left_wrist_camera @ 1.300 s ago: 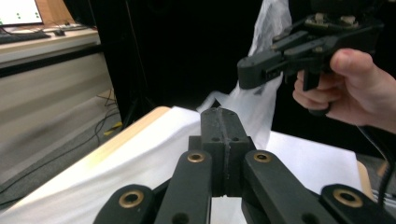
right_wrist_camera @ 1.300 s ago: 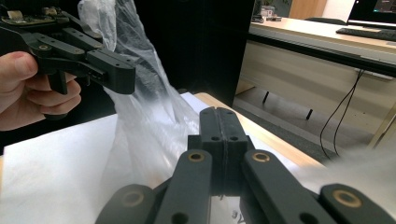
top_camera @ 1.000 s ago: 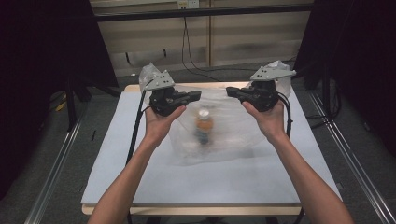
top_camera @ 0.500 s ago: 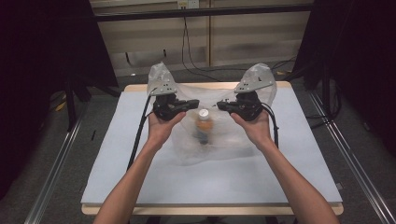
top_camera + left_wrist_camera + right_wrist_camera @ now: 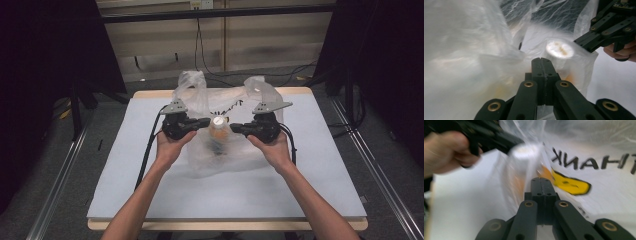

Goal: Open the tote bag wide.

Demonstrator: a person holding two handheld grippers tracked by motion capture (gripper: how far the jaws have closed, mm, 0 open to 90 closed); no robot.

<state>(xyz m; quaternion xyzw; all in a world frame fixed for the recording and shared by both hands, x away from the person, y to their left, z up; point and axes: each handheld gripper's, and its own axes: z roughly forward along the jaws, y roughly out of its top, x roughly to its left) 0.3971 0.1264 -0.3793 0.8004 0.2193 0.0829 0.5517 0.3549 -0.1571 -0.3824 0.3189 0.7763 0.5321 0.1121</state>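
Both my grippers pinch the bag around the bottle.

My left gripper [image 5: 206, 122] and right gripper [image 5: 234, 128] are clenched on the thin translucent white plastic bag [image 5: 230, 155], facing each other mid-table. Between them, inside the bag, stands an upright orange-tinted bottle with a white cap [image 5: 218, 134]. Beyond, the bag's handles rise over the pale blue-grey table [image 5: 125, 170].

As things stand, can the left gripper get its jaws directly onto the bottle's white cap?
Probably not directly. The left gripper sits right beside the white cap, jaws shut, but the clear plastic bag is draped over the bottle, so the film lies between them. It could likely only pinch the cap through the bag.
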